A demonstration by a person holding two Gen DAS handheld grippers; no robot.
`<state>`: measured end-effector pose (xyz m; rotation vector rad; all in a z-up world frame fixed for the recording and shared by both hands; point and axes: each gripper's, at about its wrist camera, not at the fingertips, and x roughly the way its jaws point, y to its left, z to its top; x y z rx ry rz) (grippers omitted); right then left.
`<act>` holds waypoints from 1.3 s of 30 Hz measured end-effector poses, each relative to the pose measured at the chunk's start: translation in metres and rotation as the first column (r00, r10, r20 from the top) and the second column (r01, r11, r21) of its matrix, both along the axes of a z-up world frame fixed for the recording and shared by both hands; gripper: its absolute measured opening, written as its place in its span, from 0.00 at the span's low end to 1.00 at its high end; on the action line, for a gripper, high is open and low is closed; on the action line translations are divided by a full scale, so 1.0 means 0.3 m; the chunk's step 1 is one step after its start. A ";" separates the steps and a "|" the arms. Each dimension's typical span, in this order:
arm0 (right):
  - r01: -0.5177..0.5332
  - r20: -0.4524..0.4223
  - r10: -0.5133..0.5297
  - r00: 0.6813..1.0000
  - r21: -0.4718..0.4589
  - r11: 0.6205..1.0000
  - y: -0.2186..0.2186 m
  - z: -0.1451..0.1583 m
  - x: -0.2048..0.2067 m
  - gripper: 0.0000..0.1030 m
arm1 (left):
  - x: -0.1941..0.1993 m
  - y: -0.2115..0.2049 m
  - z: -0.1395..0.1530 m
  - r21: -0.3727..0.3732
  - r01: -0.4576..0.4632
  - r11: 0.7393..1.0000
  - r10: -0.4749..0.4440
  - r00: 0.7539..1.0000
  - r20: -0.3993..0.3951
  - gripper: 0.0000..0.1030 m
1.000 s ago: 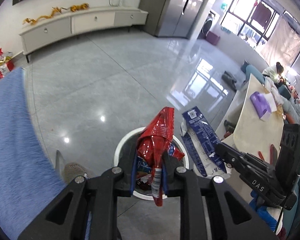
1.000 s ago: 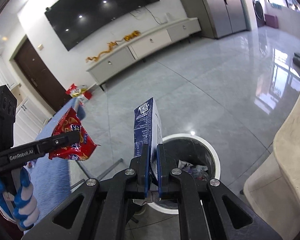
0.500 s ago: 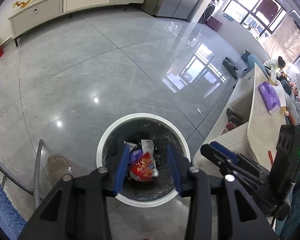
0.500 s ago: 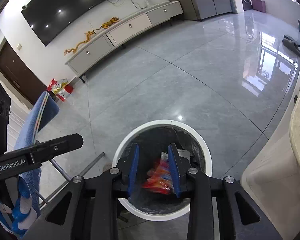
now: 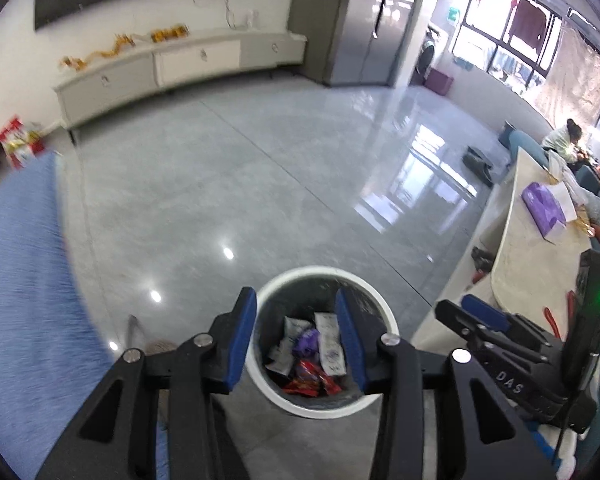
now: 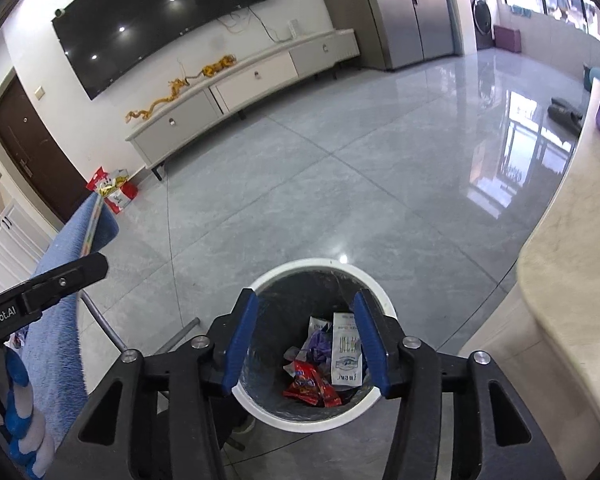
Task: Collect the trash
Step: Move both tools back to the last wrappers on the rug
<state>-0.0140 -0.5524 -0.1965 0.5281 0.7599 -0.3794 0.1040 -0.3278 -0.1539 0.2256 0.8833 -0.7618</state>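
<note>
A round bin with a white rim point(image 5: 320, 270) point(image 6: 320, 264) stands on the grey floor below both grippers. Inside lie a red snack wrapper point(image 5: 310, 380) point(image 6: 312, 384), a white and blue carton point(image 5: 330, 344) point(image 6: 346, 356) and a purple wrapper point(image 5: 308, 340) point(image 6: 320, 344). My left gripper point(image 5: 294, 300) hangs over the bin, open, with nothing between its blue pads. My right gripper point(image 6: 306, 300) is beside it over the bin. Its jaws are opening and hold nothing. It also shows at the right of the left wrist view point(image 5: 464, 312).
A blue towel point(image 5: 20, 280) point(image 6: 56, 320) hangs on a rack at the left, close to the bin. A beige table point(image 5: 540, 264) point(image 6: 572, 300) runs along the right with a purple pack point(image 5: 542, 208) on it. People point(image 5: 564, 136) sit at its far end.
The left gripper let go of the red wrapper and the right one let go of the carton. Both now lie in the bin, and both pairs of jaws have spread apart.
</note>
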 end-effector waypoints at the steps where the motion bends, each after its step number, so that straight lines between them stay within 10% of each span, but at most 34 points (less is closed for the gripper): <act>1: -0.004 0.013 0.004 1.000 -0.015 1.000 0.018 0.029 -0.008 0.51 | -0.016 0.030 0.027 -0.006 -0.018 1.000 0.018 0.999 0.036 0.38; 21: -0.135 0.199 0.189 0.962 -0.257 0.957 0.413 0.437 -0.026 0.70 | -0.190 0.556 0.336 -0.107 -0.235 0.966 0.258 0.897 0.359 0.39; 39: -0.219 0.253 0.344 0.904 -0.419 0.881 0.733 0.645 -0.098 0.86 | -0.380 0.933 0.458 -0.253 -0.366 0.896 0.444 0.770 0.459 0.72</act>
